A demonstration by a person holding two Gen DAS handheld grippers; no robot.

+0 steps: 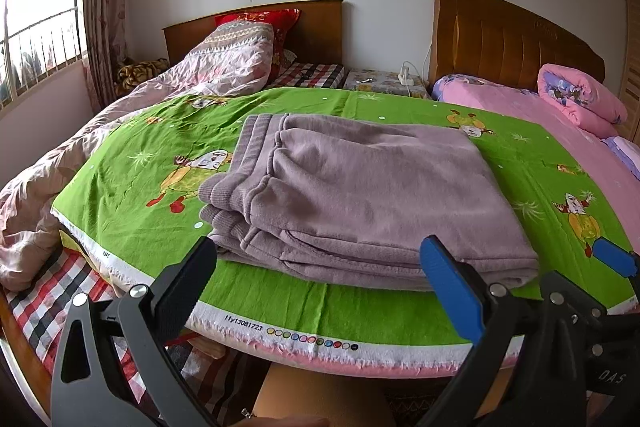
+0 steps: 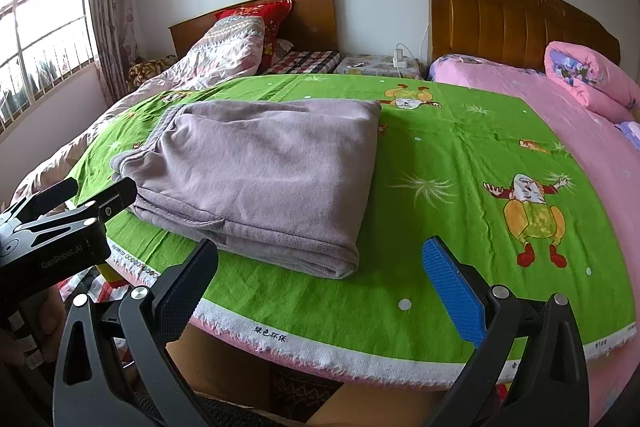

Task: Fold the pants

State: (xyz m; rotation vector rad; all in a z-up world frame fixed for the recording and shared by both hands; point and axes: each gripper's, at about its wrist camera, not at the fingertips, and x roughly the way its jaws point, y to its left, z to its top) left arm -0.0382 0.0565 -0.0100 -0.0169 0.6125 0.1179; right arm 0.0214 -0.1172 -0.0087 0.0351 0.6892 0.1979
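The mauve knit pants [image 1: 352, 195] lie folded into a thick rectangle on the green cartoon-print sheet [image 1: 132, 187], with the ribbed waistband at the left end. My left gripper [image 1: 320, 267] stands open at the near edge of the stack, holding nothing. In the right wrist view the same folded pants [image 2: 264, 171] lie left of centre. My right gripper [image 2: 320, 263] is open and empty, just in front of the stack's near right corner. The left gripper's body [image 2: 56, 227] shows at the left edge of that view.
The green sheet [image 2: 460, 163] covers a surface between two beds. A crumpled pink quilt [image 1: 192, 75] lies on the left bed, and a rolled pink blanket [image 1: 576, 99] on the right one. Wooden headboards [image 1: 516, 39], a small nightstand and a window stand behind.
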